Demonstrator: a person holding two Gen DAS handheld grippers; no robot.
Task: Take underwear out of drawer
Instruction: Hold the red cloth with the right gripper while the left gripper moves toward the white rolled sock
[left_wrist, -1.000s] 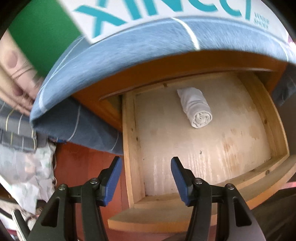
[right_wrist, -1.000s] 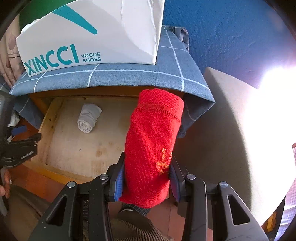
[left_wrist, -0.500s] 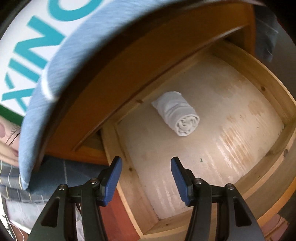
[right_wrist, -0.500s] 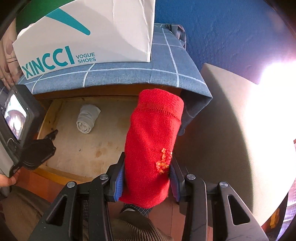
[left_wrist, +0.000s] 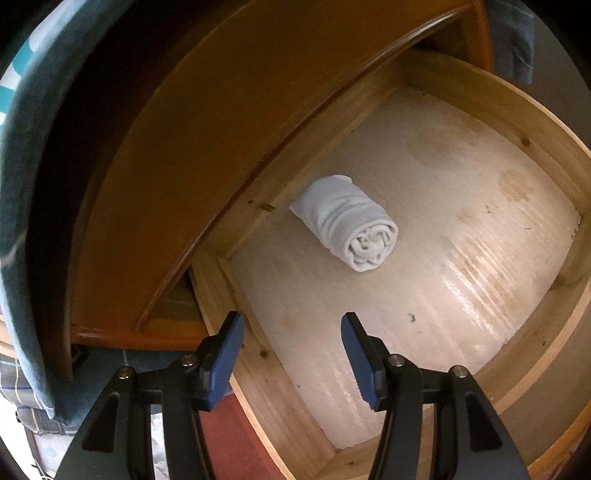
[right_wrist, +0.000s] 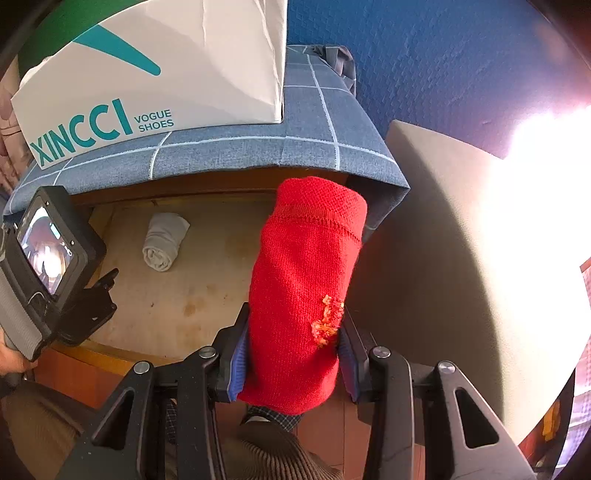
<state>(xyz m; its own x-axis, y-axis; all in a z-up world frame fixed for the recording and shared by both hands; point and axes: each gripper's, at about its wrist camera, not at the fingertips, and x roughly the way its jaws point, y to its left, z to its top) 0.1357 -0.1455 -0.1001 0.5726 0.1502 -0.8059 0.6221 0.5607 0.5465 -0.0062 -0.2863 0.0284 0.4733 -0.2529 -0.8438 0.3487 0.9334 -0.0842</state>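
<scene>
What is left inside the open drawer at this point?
One white rolled garment lies on the drawer floor near the back. The rest of the visible floor is bare; the part under the cabinet front is hidden.

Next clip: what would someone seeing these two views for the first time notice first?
The red roll of knit cloth dominates the right view, clamped between the right tool's pads above the front edge of the open drawer. Next is the lone white roll lying on the drawer's pale floor toward the back, with the left tool open and empty in front of it. A white shoe bag sits on the blue checked cloth above.
</scene>
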